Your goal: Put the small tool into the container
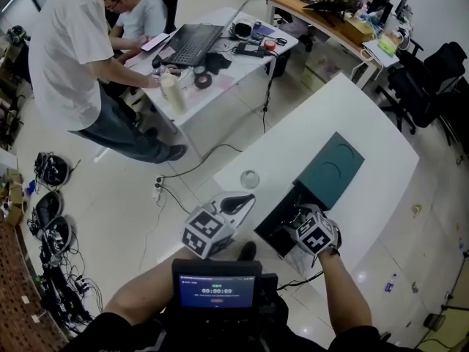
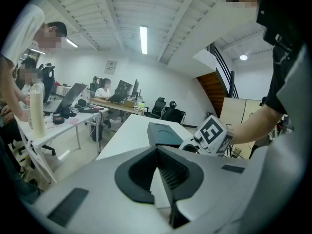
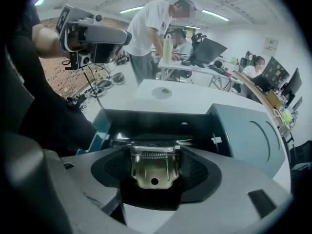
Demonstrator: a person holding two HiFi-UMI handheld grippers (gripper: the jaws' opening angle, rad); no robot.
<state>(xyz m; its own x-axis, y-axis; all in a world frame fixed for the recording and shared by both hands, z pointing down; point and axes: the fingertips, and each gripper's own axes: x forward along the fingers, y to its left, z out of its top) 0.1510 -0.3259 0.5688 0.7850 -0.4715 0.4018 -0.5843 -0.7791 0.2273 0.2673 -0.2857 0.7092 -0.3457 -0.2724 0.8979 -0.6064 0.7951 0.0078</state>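
Observation:
A dark teal container lies on the white table [image 1: 352, 116], its black inside [image 1: 278, 224] open and its lid [image 1: 331, 169] swung back to the far side. My right gripper [image 1: 297, 215] hovers over the open inside, shut on the small tool [image 3: 155, 168], a shiny metal spring clip that spans the space between the two pads. In the right gripper view the container's black hollow [image 3: 156, 123] sits just beyond the tool, with the teal lid [image 3: 251, 135] to its right. My left gripper [image 1: 245, 201] is raised left of the container, its jaw tips together [image 2: 157, 150] and empty.
A small clear round disc [image 1: 250, 179] rests on the table left of the container. Beyond the table a person in a white shirt [image 1: 69, 50] leans over a desk with a laptop [image 1: 192, 42] and a bottle [image 1: 172, 92]. Cables and gear cover the floor at left [image 1: 51, 218].

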